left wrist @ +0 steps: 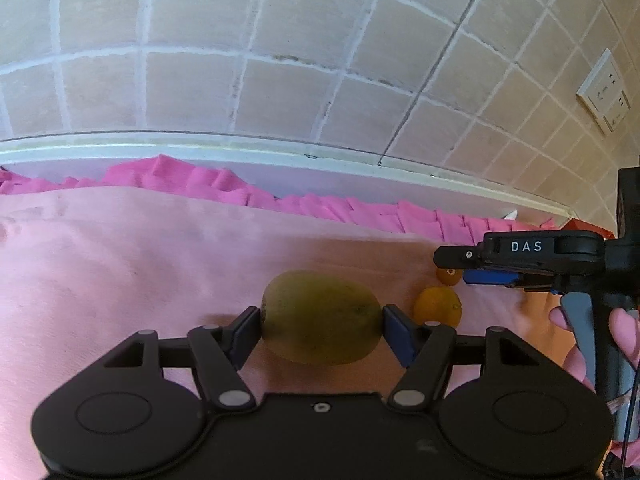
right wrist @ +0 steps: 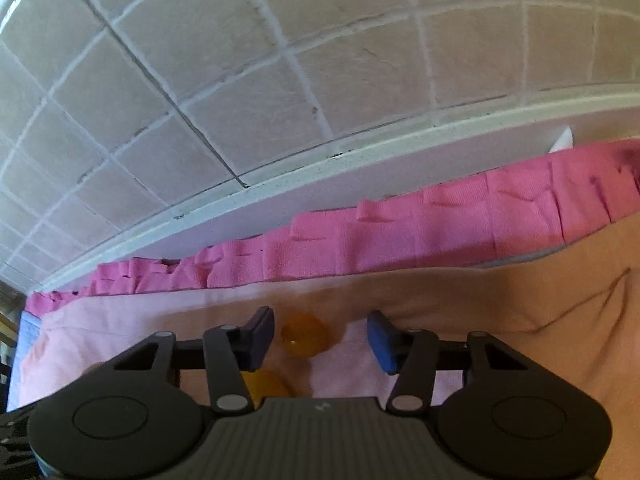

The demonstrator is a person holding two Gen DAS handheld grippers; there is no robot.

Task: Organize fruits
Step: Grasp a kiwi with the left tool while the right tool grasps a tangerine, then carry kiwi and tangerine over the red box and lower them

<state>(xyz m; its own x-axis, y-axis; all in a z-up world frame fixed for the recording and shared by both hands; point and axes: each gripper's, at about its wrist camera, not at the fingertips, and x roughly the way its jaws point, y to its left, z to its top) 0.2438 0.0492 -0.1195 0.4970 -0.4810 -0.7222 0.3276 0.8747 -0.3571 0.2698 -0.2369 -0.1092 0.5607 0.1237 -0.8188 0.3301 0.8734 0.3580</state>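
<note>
- Left tongs: pinching a kiwi, one dark pad against each end of the fruit, which lies crosswise between them over the pink cloth.
- Kiwi: olive-brown, oval; whether it rests on the cloth or is lifted clear cannot be told.
- Right tongs: spread, no pad pressing on anything. A small orange fruit lies in the gap, close to the left-hand pad and apart from the blue right-hand pad.
- Second orange fruit: nearer the camera, partly hidden behind the left linkage of the right tongs.
- Both orange fruits also show in the left wrist view, the larger just beside the kiwi's right end, the smaller beyond it under the tip of the right tongs.
- Hand: fingers around the grey handle of the right tongs.
- Pink cloth: covers the tabletop; a brighter magenta ruffled border runs along its far edge.
- Tiled wall: beige, behind the tabletop's far edge, above a white ledge.
- Wall socket: white, on the tiles toward the far right corner.
</note>
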